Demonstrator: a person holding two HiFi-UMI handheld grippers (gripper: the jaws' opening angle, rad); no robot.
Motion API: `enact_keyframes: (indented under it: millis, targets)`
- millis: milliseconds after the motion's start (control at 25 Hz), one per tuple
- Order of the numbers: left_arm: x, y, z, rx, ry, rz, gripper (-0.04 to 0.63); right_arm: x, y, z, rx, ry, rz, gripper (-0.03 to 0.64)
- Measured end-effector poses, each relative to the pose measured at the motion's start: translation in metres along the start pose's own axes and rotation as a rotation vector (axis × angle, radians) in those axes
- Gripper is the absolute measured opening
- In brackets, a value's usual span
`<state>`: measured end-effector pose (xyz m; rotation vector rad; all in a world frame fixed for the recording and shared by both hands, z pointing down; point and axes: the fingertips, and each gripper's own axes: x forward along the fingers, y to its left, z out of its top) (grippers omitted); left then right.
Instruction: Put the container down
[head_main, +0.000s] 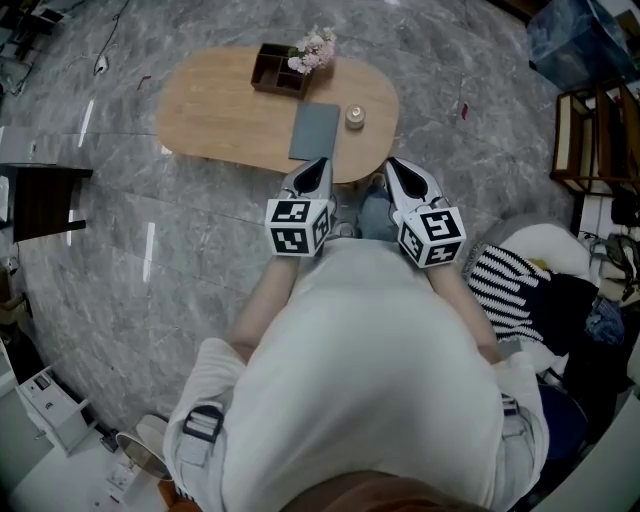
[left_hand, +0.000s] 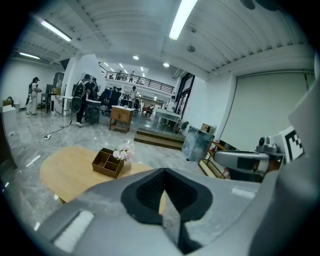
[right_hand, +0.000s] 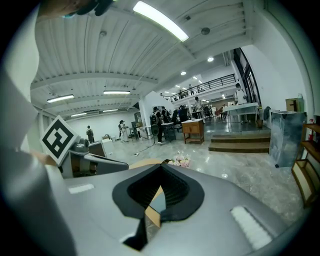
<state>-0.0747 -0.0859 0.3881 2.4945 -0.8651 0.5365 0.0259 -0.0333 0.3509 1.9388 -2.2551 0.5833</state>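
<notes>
A brown wooden container (head_main: 278, 72) with compartments stands at the far side of the oval wooden table (head_main: 215, 115), with pink flowers (head_main: 314, 49) beside it. The same container (left_hand: 107, 163) shows in the left gripper view, well ahead of the jaws. My left gripper (head_main: 318, 166) is held near my body just off the table's near edge, shut with nothing in it. My right gripper (head_main: 394, 165) is level with it to the right, also shut and empty. Both stand far from the container. In the gripper views each gripper (left_hand: 162, 172) (right_hand: 160, 167) has its jaw tips together.
A grey flat pad (head_main: 314, 130) and a small round jar (head_main: 354, 117) lie on the table's near side. A dark cabinet (head_main: 40, 200) stands at the left, a wooden shelf (head_main: 585, 130) at the right. Striped and dark clothes (head_main: 520, 285) are piled to my right.
</notes>
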Motion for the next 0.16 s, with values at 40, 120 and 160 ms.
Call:
enact_keyframes:
  millis: [40, 120, 160]
  targets:
    - [0.0002, 0.0001, 0.0004, -0.001, -0.001, 0.0, 0.0, 0.0005, -0.0001, -0.0004, 0.0, 0.002, 0.0, -0.003]
    - [0.0012, -0.0001, 0.0009, -0.001, -0.001, -0.001, 0.0, 0.0015, -0.0008, -0.0011, -0.002, 0.006, 0.001, -0.003]
    - [0.0017, -0.0002, 0.0011, 0.0, -0.002, -0.002, 0.0, 0.002, -0.0011, -0.0015, -0.003, 0.007, 0.001, -0.003]
